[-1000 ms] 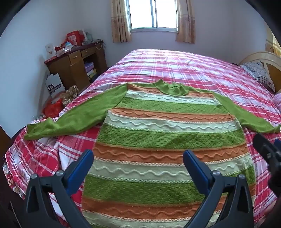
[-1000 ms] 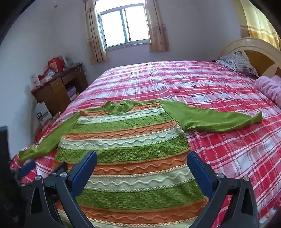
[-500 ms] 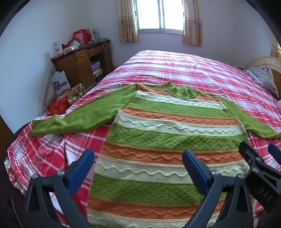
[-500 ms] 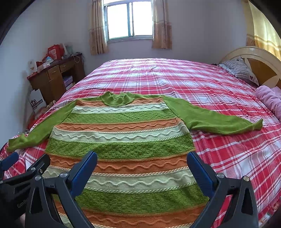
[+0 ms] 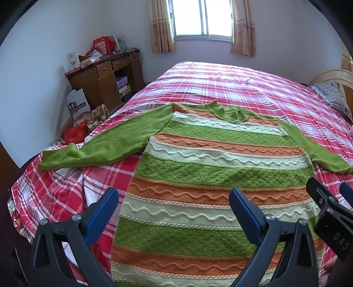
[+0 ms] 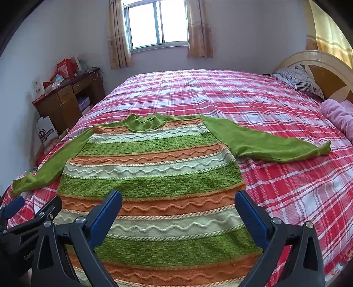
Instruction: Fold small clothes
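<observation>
Left wrist view: the striped sweater [image 5: 211, 176] lies flat and face-up on the plaid bedspread [image 5: 231, 88], hem toward the camera, collar [image 5: 230, 111] toward the window [image 5: 203, 17], both sleeves spread out sideways, so it looks laid out ready for a first fold. The left sleeve [image 5: 106, 148] runs out toward the bed edge near the wooden desk [image 5: 103, 81]; its cuff is slightly rumpled. The left gripper [image 5: 174, 203] hovers above the hem area with its blue fingers [image 5: 103, 207] spread wide and nothing between them, sitting over the sweater's left lower half, probably staged to reach the left sleeve or side seam. Part of the right gripper [image 5: 326, 198] pokes in at the right edge, close by over the right hem side. Right wrist view: same sweater [image 6: 154, 176], centered, with the right sleeve [image 6: 264, 143] stretched toward the pillow [image 6: 297, 79] and headboard [image 6: 326, 72] side, lying flat and unfolded. The right gripper [image 6: 178, 207] also has its jaws wide apart and empty, above the lower body of the sweater. The left gripper [image 6: 33, 205] shows at the lower-left edge, just beside it. Judgement: folding is not yet begun, both tools are level at the hem; likely next is a sleeve or side fold inward. The knit looks thick and soft, so it may bunch when pinched.
</observation>
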### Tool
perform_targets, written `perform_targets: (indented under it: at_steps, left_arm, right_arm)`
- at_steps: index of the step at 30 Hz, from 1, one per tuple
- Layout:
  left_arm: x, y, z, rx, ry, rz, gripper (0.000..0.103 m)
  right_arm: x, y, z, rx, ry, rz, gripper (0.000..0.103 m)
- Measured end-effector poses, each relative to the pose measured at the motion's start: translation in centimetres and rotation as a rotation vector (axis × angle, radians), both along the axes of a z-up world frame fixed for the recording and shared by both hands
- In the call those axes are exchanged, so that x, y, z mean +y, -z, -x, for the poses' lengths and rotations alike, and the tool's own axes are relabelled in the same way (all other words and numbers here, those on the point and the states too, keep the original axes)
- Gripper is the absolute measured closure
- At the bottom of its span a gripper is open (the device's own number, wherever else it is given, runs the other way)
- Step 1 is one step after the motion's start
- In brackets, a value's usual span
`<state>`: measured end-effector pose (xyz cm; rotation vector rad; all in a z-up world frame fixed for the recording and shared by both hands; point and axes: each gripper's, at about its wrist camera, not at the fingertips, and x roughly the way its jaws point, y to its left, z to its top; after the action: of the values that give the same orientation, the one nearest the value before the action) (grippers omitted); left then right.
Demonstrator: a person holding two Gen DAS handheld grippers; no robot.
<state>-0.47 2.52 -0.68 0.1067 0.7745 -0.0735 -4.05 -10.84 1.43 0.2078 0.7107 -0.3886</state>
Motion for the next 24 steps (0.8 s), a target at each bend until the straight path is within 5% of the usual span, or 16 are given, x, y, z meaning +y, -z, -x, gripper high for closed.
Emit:
perform_targets:
  at_steps: [24]
  left_arm:
    - [-0.14, 0.21, 0.19, 0.006, 0.001, 0.000, 0.001]
  right_arm:
    - [-0.03, 0.30, 0.13, 0.002, -0.002, -0.017, 0.001]
